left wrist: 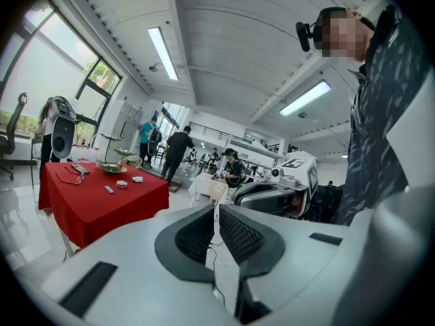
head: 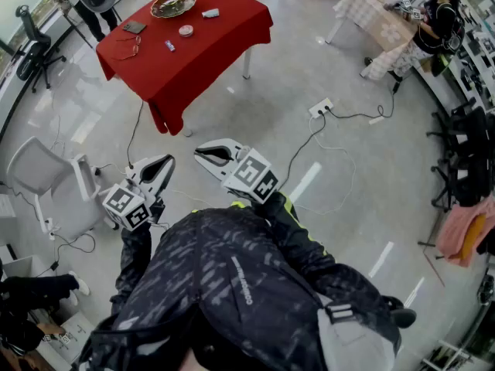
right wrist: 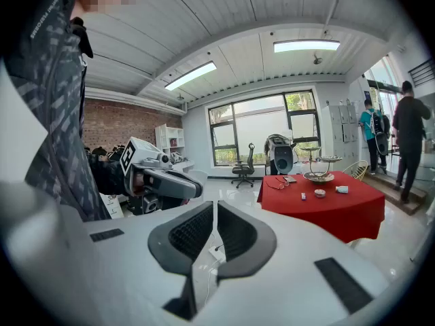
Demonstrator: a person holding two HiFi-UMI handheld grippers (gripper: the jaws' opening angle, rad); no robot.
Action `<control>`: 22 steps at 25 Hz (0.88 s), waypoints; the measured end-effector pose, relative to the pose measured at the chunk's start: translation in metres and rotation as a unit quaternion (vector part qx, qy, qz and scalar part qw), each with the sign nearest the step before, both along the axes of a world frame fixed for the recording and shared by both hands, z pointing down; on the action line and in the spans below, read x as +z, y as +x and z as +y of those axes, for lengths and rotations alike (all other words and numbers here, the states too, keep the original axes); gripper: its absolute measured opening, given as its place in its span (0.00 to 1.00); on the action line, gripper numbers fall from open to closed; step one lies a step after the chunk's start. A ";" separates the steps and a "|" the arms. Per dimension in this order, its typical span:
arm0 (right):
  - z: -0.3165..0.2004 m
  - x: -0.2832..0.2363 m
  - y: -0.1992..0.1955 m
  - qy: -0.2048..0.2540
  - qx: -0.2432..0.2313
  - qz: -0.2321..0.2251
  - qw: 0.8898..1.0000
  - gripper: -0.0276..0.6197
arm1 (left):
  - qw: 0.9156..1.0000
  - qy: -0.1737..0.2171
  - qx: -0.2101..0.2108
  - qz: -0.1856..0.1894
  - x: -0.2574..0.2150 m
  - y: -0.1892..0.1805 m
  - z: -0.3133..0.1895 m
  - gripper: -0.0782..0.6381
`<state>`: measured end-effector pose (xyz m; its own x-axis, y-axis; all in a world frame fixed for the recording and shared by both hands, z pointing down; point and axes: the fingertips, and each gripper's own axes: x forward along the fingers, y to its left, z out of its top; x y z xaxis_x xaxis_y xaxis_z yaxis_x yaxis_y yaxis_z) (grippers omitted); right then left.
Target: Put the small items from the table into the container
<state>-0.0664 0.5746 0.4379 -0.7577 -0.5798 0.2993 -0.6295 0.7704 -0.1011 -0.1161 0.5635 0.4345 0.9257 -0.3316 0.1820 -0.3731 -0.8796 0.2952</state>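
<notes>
Left claw and right claw are both closed, gripping nothing, above the glossy grey floor, well apart from the far red-clothed worktop. Small pale items lie there near the tiered metal dish stand, too tiny to identify; the stand's top is cut off in the head view.

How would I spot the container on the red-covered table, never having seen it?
Find the table draped in red cloth on the pale glossy floor. Near its far edge stands a tiered metal dish stand, the only tall, bowl-shaped thing among small flat items.
</notes>
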 end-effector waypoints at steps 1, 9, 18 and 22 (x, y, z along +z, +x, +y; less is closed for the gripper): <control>0.001 0.001 0.002 -0.001 -0.002 0.001 1.000 0.09 | 1.000 -0.001 -0.001 0.002 0.001 0.001 0.000 0.15; -0.002 0.006 0.019 -0.009 -0.002 0.001 1.000 0.09 | 1.000 -0.004 0.002 0.002 0.002 0.022 -0.002 0.15; 0.009 0.017 0.043 -0.025 -0.015 0.003 1.000 0.08 | 1.000 -0.006 -0.011 -0.005 0.009 0.041 0.006 0.15; 0.014 0.024 0.056 -0.024 -0.016 0.004 1.000 0.08 | 1.000 -0.004 -0.023 -0.018 0.016 0.047 0.011 0.15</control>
<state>-0.0102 0.5887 0.4619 -0.7731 -0.5405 0.3320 -0.6057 0.7844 -0.1334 -0.0687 0.5746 0.4500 0.9021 -0.3722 0.2181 -0.4239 -0.8588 0.2877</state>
